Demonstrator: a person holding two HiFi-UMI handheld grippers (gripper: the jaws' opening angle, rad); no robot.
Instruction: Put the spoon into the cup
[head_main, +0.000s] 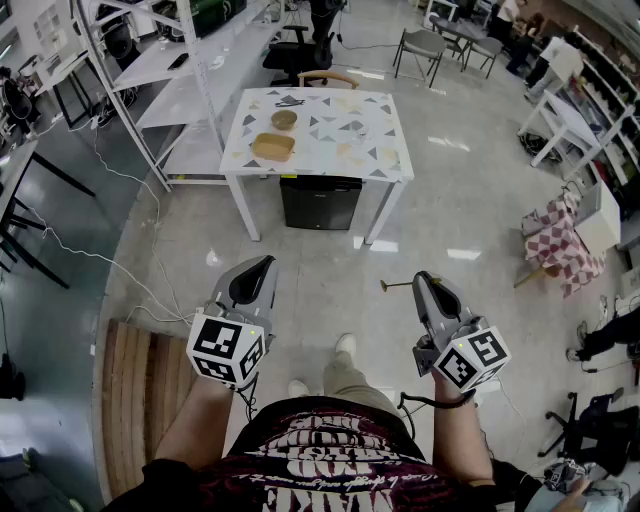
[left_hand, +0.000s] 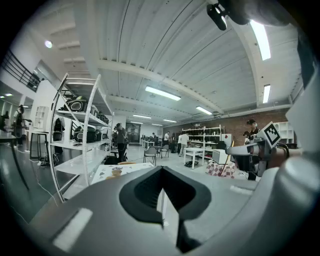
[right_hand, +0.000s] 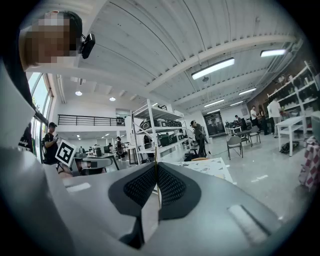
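Note:
Ahead of me stands a white table with a triangle pattern (head_main: 370, 140). On it are a small brown cup (head_main: 284, 119) and a flat tan tray (head_main: 273, 147). My right gripper (head_main: 422, 279) is shut on a thin wooden spoon (head_main: 395, 285), whose head points left over the floor. In the right gripper view the spoon (right_hand: 155, 154) shows as a thin strip pinched between the shut jaws of the gripper (right_hand: 156, 167). My left gripper (head_main: 262, 263) (left_hand: 162, 170) is shut with nothing in it. Both grippers hang at waist height, well short of the table (left_hand: 107, 172).
A black box (head_main: 320, 203) sits under the table and a chair (head_main: 325, 78) stands behind it. White shelving (head_main: 190, 90) runs along the left. A wooden pallet (head_main: 140, 400) lies at my left and checkered seats (head_main: 560, 240) at my right. People stand further back.

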